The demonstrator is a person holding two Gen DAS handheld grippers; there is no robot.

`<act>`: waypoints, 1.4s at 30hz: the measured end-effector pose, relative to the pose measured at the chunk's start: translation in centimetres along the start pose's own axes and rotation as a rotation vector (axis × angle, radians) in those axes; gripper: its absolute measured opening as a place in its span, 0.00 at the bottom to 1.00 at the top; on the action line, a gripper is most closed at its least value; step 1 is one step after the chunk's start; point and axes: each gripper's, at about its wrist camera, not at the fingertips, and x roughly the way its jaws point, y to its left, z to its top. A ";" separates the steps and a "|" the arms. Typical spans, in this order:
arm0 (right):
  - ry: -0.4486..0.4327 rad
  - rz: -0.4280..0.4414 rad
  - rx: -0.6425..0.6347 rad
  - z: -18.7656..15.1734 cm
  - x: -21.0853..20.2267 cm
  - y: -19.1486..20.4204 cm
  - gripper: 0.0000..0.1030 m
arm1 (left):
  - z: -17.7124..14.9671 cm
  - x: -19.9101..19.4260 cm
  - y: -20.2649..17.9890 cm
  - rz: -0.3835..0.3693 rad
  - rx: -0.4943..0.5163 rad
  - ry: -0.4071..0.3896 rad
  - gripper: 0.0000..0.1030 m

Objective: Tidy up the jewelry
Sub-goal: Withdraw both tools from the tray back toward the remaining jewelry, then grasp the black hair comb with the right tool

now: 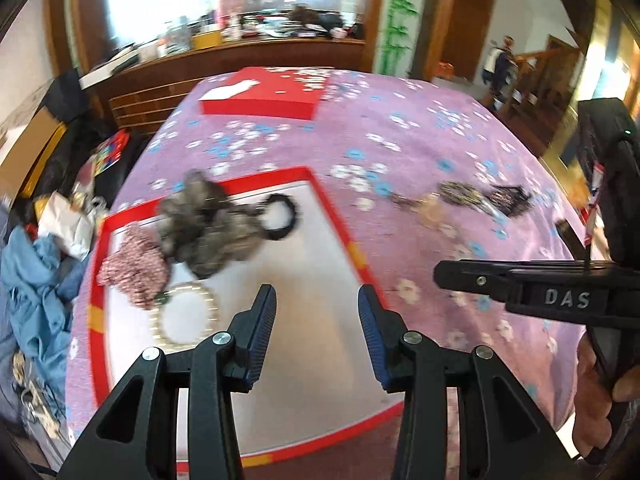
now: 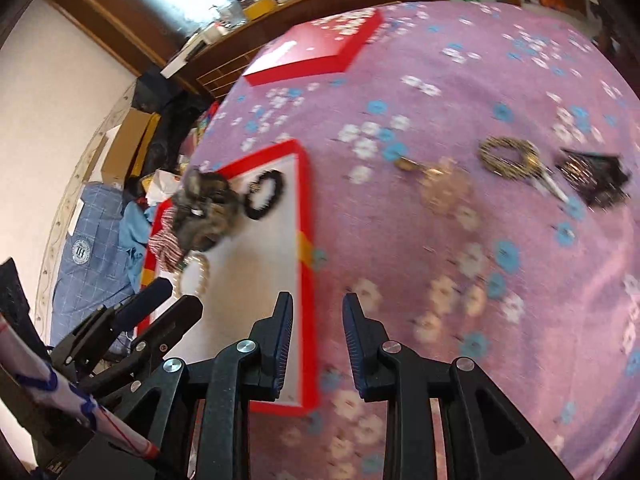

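Observation:
A red-rimmed tray [image 1: 336,216] with a white floor lies on the purple flowered cloth [image 2: 500,300]. In it are a grey-brown scrunchie [image 1: 208,224], a pink-and-white scrunchie [image 1: 134,272], a black bead bracelet [image 1: 280,216] and a pearl bracelet [image 1: 186,318]. My left gripper [image 1: 316,292] hovers open over the tray's near part, nothing between its pads. My right gripper [image 2: 316,300] is open and empty above the tray's right rim. On the cloth to the right lie a gold-and-black hoop [image 2: 508,158], a black clip [image 2: 596,178], a pale pink piece [image 2: 444,190] and a small gold piece [image 2: 406,164].
A red lid [image 2: 316,54] lies at the cloth's far side. Blue clothes [image 1: 36,280] and boxes are piled beside the left edge. A wooden sideboard [image 1: 200,60] with clutter stands behind. A person [image 1: 500,64] stands far off near a doorway.

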 end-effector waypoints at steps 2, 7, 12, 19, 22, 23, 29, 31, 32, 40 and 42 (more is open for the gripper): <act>-0.005 -0.005 0.017 -0.4 -0.7 -1.4 0.27 | 0.2 0.1 -1.5 -0.010 0.023 -0.001 0.40; -0.026 -0.012 0.062 -0.8 -2.4 -4.1 0.27 | 0.5 0.4 -4.7 -0.026 0.071 0.003 0.40; -0.034 -0.016 0.112 -1.0 -3.3 -6.7 0.28 | 0.6 0.7 -6.5 -0.035 0.098 0.013 0.40; -0.068 -0.039 0.189 0.1 -5.1 -11.2 0.31 | 0.7 1.3 -8.0 -0.028 0.110 0.025 0.41; -0.099 -0.061 0.223 1.7 -6.4 -13.8 0.32 | 0.6 1.4 -8.0 -0.017 0.106 0.031 0.42; -0.113 -0.069 0.228 2.3 -6.8 -14.5 0.32 | 0.5 1.4 -7.9 -0.013 0.101 0.033 0.42; -0.183 -0.148 0.259 7.4 -8.5 -19.2 0.41 | 0.0 1.3 -7.4 0.014 0.078 0.041 0.42; -0.194 -0.172 0.273 8.9 -8.3 -20.7 0.41 | -0.2 1.1 -7.2 0.024 0.073 0.044 0.42; -0.192 -0.185 0.275 9.6 -7.9 -21.4 0.41 | -0.3 1.0 -7.0 0.030 0.070 0.044 0.42; -0.099 -0.188 0.331 11.6 -3.8 -25.7 0.41 | -0.8 0.6 -6.1 0.050 0.044 0.056 0.43; -0.085 -0.147 0.335 10.7 -3.7 -25.3 0.41 | -0.7 0.6 -6.1 0.048 0.047 0.055 0.43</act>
